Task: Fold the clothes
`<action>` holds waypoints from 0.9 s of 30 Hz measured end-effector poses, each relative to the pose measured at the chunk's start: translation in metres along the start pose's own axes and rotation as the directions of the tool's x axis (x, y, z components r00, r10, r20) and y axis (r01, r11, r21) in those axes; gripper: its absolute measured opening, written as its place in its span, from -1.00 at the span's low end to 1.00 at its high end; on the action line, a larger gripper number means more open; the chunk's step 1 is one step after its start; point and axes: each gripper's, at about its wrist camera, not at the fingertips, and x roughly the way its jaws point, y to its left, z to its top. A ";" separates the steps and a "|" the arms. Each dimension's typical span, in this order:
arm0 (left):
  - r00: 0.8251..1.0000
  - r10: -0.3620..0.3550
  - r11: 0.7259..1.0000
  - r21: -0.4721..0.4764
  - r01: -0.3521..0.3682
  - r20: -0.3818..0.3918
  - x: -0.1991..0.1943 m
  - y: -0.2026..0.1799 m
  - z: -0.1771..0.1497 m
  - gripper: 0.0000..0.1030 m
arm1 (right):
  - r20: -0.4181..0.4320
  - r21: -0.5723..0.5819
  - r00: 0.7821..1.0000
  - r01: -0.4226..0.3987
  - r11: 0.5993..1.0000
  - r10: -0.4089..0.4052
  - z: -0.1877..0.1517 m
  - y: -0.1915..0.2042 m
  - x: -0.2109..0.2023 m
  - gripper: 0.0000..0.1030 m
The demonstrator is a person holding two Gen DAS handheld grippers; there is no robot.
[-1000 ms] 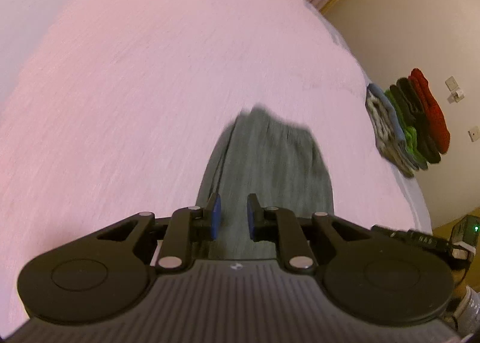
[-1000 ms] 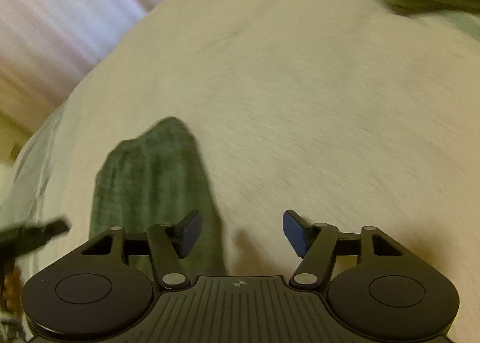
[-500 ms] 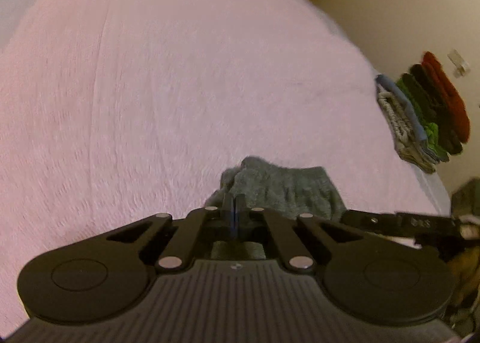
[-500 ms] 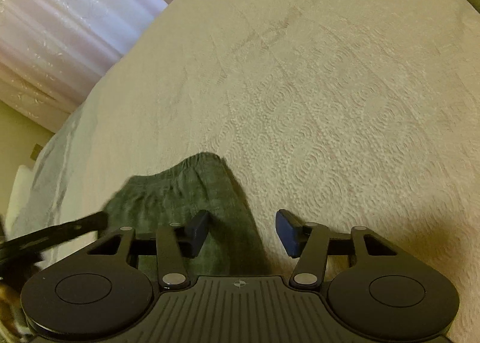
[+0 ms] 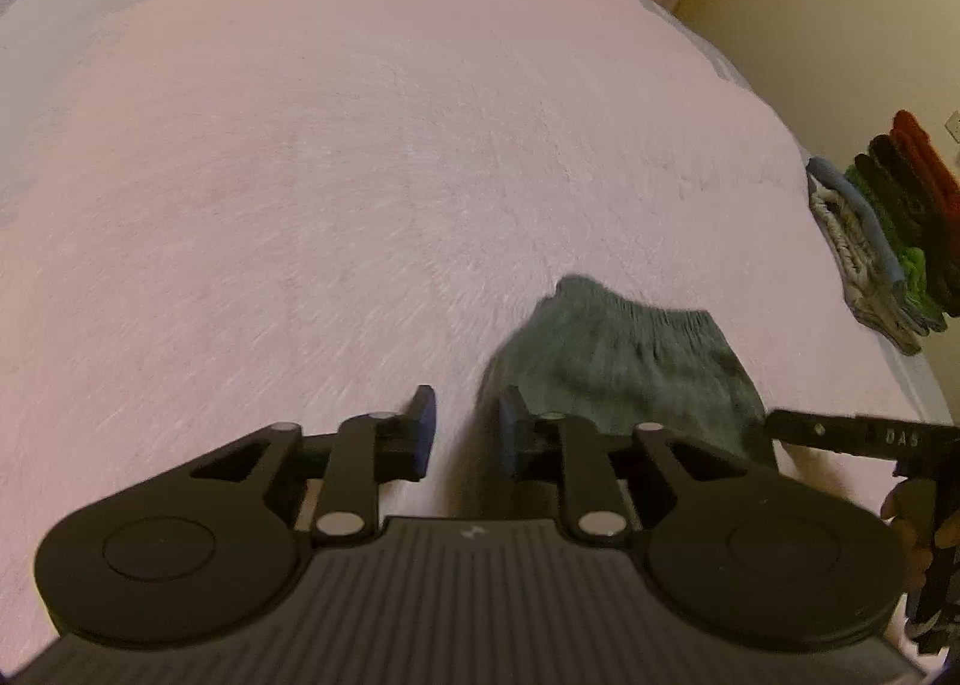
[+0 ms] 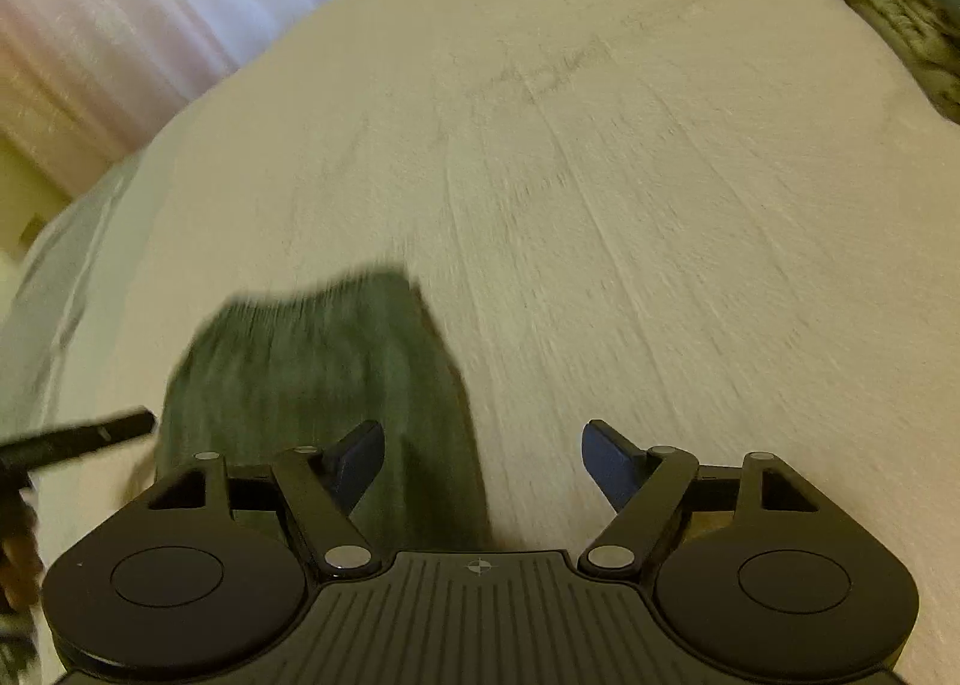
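A home bedroom: quilted bedspread [image 5: 360, 175], curtains [image 6: 150, 13], stacked clothes [image 5: 882, 241].

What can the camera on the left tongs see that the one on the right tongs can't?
Only the left view shows the whole stack of folded clothes, red on top, and the open left tongs over bare bedspread. Only the right view shows the curtain and the open right tongs, wider apart. Both share the bedspread, the folded green garment lying on it with neither tongs holding it, and a side glimpse of the other tool.
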 end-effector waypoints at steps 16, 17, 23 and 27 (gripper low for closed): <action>0.987 -0.119 0.977 -0.188 0.097 -0.109 -0.034 0.017 -0.084 -0.97 | -0.041 0.153 0.998 0.043 0.987 -0.037 -0.097 -0.022 -0.082 0.47; 0.988 -0.118 0.981 -0.167 0.100 -0.100 -0.038 0.016 -0.084 -0.98 | -0.043 0.146 0.998 0.046 0.988 -0.040 -0.099 -0.021 -0.084 0.47; 0.995 -0.070 0.993 -0.100 0.063 -0.065 -0.053 0.018 -0.086 -0.97 | -0.048 0.148 0.997 0.060 0.987 -0.054 -0.111 -0.021 -0.084 0.47; 0.995 -0.044 0.996 -0.082 0.037 -0.084 -0.047 0.017 -0.090 -0.92 | -0.047 0.148 0.997 0.065 0.987 -0.058 -0.119 -0.021 -0.094 0.47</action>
